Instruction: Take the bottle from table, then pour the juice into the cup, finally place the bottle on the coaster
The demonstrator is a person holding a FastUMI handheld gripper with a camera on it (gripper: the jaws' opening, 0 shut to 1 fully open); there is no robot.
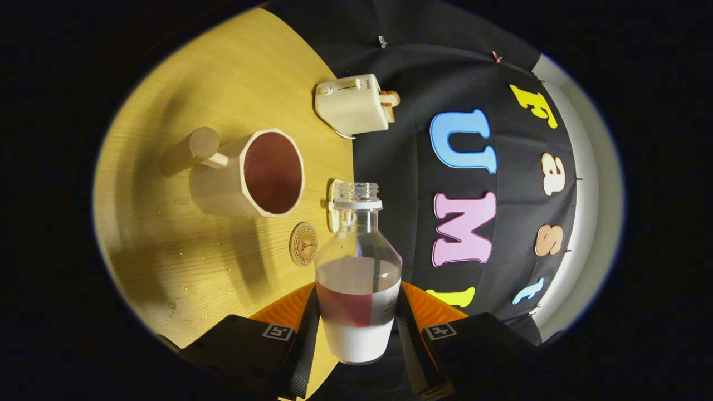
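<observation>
clearly the gripper (357,312) was clenched on the bottle (357,267), its two fingers (305,334) pressing one on each side of the lower body. the bottle was a clear one with no cap, its threaded neck and white collar pointing away from the fingers. it held some liquid, red where the far side of the cup's colour showed through and pale elsewhere, and a white band wrapped its base. the whole view was rolled, so the wooden table (234,72) stood to the left and the booth's black wall to the right, with the bottle held across the line where they met.

just beyond the bottle, to its left, a small round coaster (303,243) lay flat on the table, bare, with a dark emblem in its middle. farther left and a little beyond sat the cup (253,174), a pale faceted mug with a dark red inside and a thick wooden handle sticking out on its far-left side. whether it held liquid could not be told. small drops of wet speckled the table near the cup and coaster.

well beyond, against the wall, stood a cream toaster (351,104) with two slices of bread (389,104) in its slots. a small pale fitting (333,201) showed just behind the bottle's neck.
</observation>
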